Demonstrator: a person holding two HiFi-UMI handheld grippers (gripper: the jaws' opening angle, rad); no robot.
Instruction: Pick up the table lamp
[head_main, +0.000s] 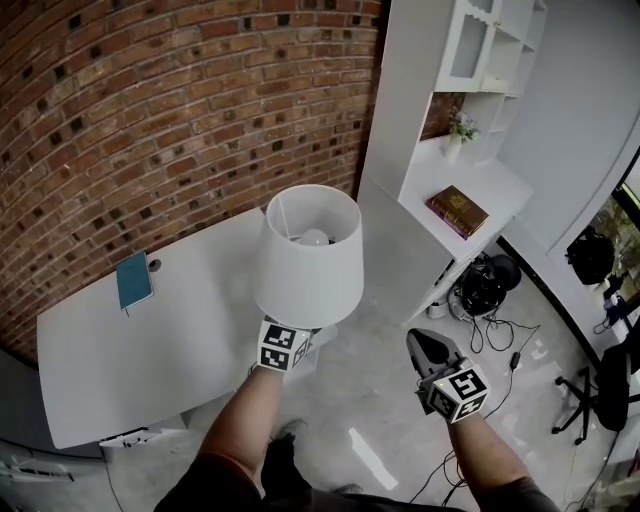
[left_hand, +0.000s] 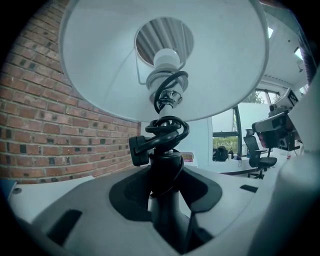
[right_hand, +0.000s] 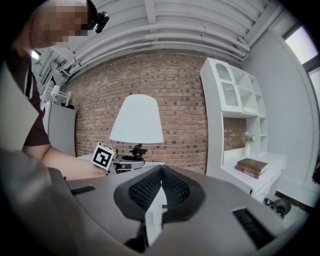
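The table lamp has a white shade (head_main: 308, 255) and a black stem (left_hand: 166, 200) with its black cord coiled round the neck (left_hand: 165, 131). My left gripper (head_main: 297, 334) is shut on that stem just under the shade and holds the lamp upright in the air beside the table's edge; its jaws press the stem from both sides (left_hand: 165, 196). The right gripper view shows the lamp (right_hand: 137, 120) to the left, with the left gripper (right_hand: 121, 164) at its base. My right gripper (head_main: 426, 346) hangs to the right, shut with nothing in it (right_hand: 161, 184).
A white table (head_main: 100, 370) with a teal notebook (head_main: 134, 281) lies at the left against the brick wall. A white shelf unit (head_main: 420, 100) at the right holds a book (head_main: 458, 211) and a small plant (head_main: 459, 131). Cables, a black bag (head_main: 487, 283) and an office chair (head_main: 600, 385) stand on the floor.
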